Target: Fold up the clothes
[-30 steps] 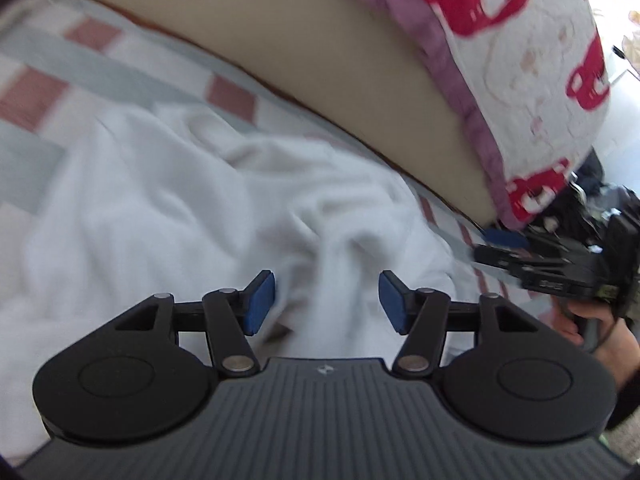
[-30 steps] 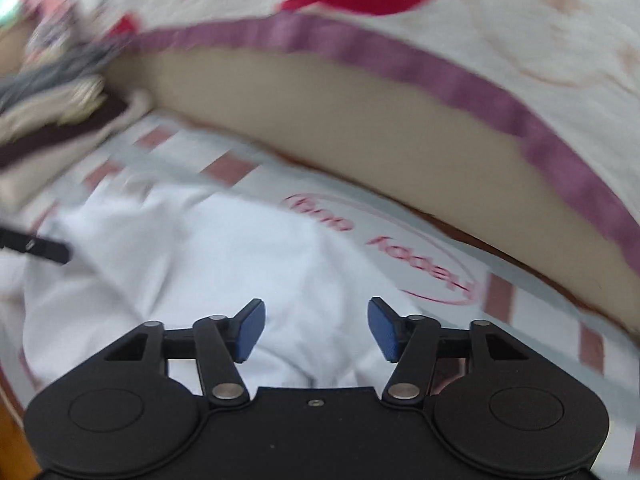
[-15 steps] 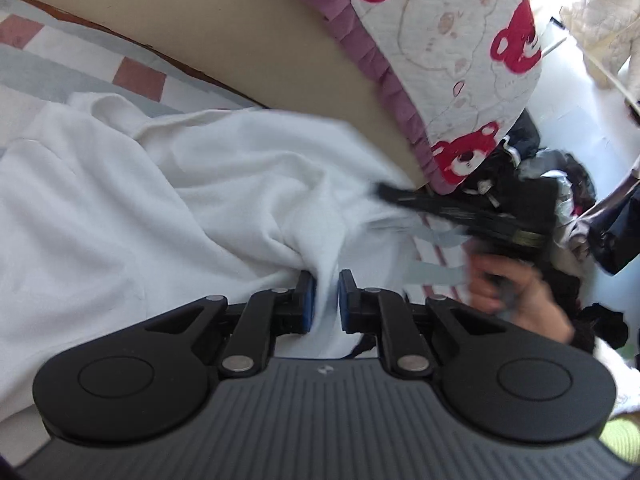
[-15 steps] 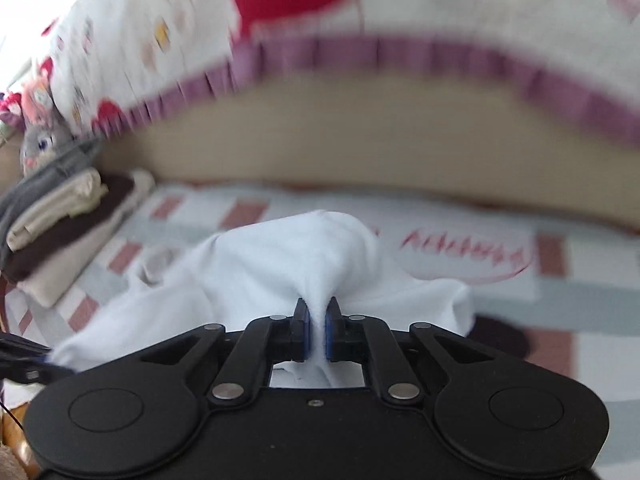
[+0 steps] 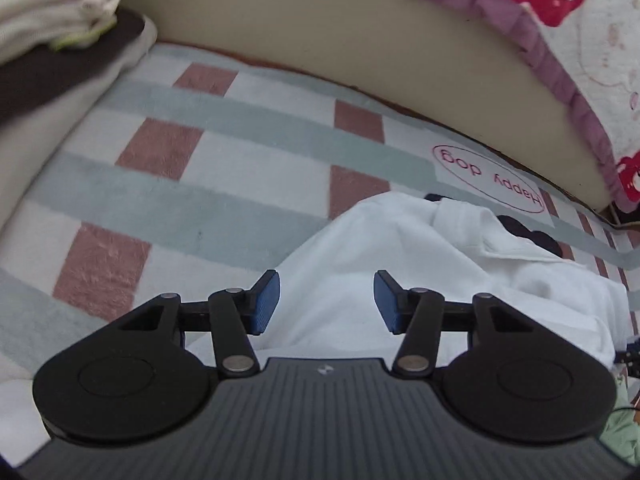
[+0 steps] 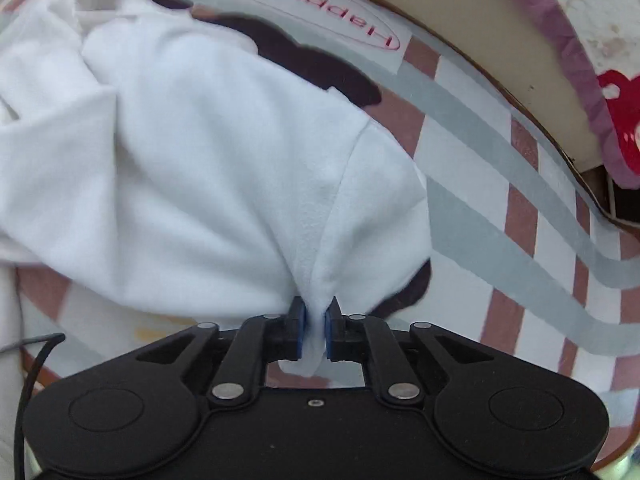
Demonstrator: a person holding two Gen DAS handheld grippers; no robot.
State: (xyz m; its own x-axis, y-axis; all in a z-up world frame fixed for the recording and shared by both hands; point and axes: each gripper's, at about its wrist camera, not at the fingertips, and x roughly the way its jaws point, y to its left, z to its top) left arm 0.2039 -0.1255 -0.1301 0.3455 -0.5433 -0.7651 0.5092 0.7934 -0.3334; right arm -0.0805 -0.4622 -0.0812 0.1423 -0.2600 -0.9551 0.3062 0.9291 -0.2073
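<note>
- Your left gripper (image 5: 327, 301) is standing wide apart, its blue pads (image 5: 266, 301) gripping nothing; they are hovering over the near edge of the white garment (image 5: 400, 264), and whether they are brushing the cloth is not clear.
- Your right gripper (image 6: 315, 332) is pinching almost fully closed on a gathered fold of the white garment (image 6: 208, 168), with a narrow strip of cloth squeezed between the pads (image 6: 299, 330) and a small tail poking out behind them.
- From that pinch the fabric is fanning forward and to the left of your right gripper, with a seam running up and to the right from the grip.
- Ahead and to the left of your left gripper, the checked blanket (image 5: 224, 168) is lying bare, with pink squares and grey bands, giving open room on that side.
- Further left and forward of the left gripper, a stack of folded clothes (image 5: 56, 52) is sitting at the blanket's edge.
- A beige padded edge (image 5: 360, 52) is curving across the far side, beyond both grippers, with a bear-print quilt (image 5: 580, 40) with a purple frill above it.
- To the right of your right gripper, the blanket (image 6: 500, 208) is running bare up to that beige edge (image 6: 500, 40).
- In the left view, the garment is lying straight ahead and off to the right of the gripper, bunched with a collar-like fold (image 5: 460, 216) at its far end, near the "Happy dog" label (image 5: 488, 180).
- A dark patch (image 6: 312, 64) is showing just past the garment's far edge in the right view.
</note>
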